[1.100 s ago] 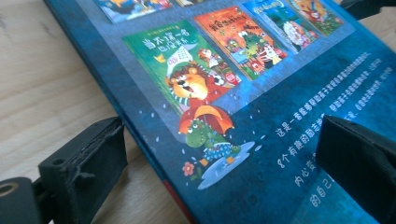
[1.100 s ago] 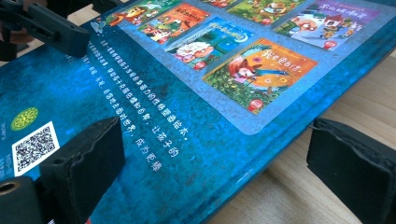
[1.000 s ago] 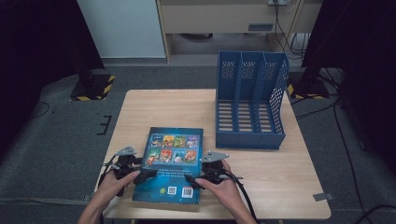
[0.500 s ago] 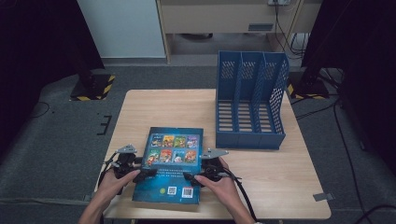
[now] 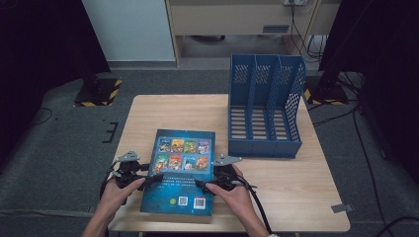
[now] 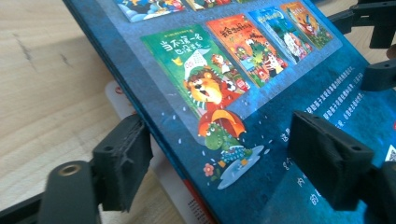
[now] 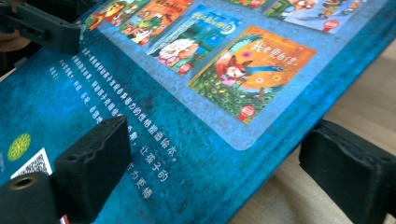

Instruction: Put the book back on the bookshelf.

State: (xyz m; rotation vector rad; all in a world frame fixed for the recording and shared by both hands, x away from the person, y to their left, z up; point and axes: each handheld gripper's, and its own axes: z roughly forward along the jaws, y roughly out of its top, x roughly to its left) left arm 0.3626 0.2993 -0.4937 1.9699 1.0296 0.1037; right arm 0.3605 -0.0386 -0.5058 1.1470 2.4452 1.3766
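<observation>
Down at the near edge of the wooden table (image 5: 276,182), a person works a blue picture book (image 5: 180,170) from both sides, a hand-held gripper on each. The book (back cover up, its rows of small cover illustrations and a barcode showing) lies flat toward the near-left corner, its bottom edge almost at the table's near edge.

At the book's left edge, the left gripper (image 5: 148,178) straddles the cover: in the left gripper view one black jaw sits below the edge by the table top, just beside the stacked pages, and the other hovers over the printed cover with a gap under it. Its jaws have just been closing, with the book's edge between them, though they do not yet pinch it.

At the right edge, the right gripper (image 5: 201,184) does the same; in the right gripper view one jaw stands over the cover near the white text, the other off the edge over bare wood. Its jaws have also just been closing a little, but remain wide and clear of the book.

A blue three-slot file rack (image 5: 264,111) stands at the far-right part of the table, well apart from the book.
</observation>
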